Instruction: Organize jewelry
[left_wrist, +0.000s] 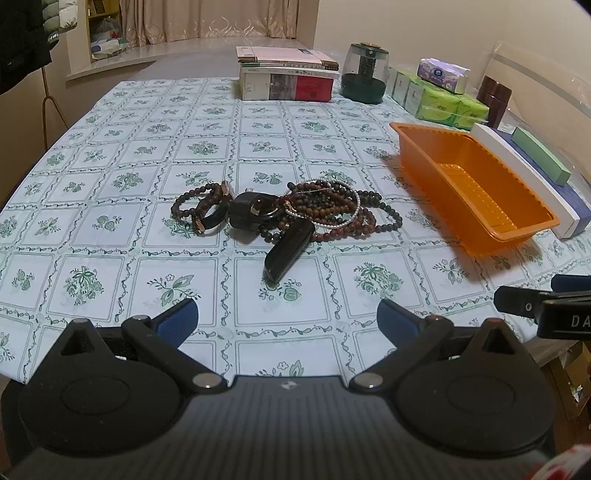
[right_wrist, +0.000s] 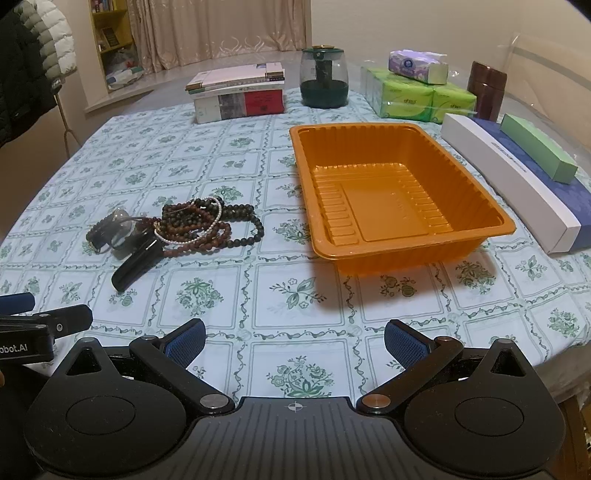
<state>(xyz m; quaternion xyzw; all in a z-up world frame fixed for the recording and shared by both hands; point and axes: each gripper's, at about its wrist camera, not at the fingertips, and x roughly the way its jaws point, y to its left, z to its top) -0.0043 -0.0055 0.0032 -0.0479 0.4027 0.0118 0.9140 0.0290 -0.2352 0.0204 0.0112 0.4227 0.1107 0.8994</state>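
- The left gripper (left_wrist: 287, 314) hangs low over the near edge of the bench, jaws spread wide with nothing between them; its line points straight at the jewelry pile (left_wrist: 284, 214).
- The right gripper (right_wrist: 293, 343) sits beside it, equally wide and empty-handed, facing the orange tray (right_wrist: 495, 221), which holds nothing yet.
- The pile lies mid-bench, well apart from the tray: bead strands, a thin pearl string, dark bangles (left_wrist: 212, 218) and a long dark piece (left_wrist: 286, 251) heaped and overlapping.
- Likely trouble: the strands look tangled, so pinching one could drag its neighbours along, spilling them short of the tray or snapping the pearl string.
- Round beads may roll out from between the pads; the glossy bangles look slippery and could pop free of a narrow grip.
- The light plastic tray might skid if bumped on its rim.
- The two grippers are close together and could collide if both go for the pile.
- The bench wears a pale tablecloth (left_wrist: 110, 184) with green flower squares; it could bunch under a dragging finger.
- Beyond: stacked books (right_wrist: 240, 92), a dark jar, tissue packs, flat boxes, curtains and a shelf.
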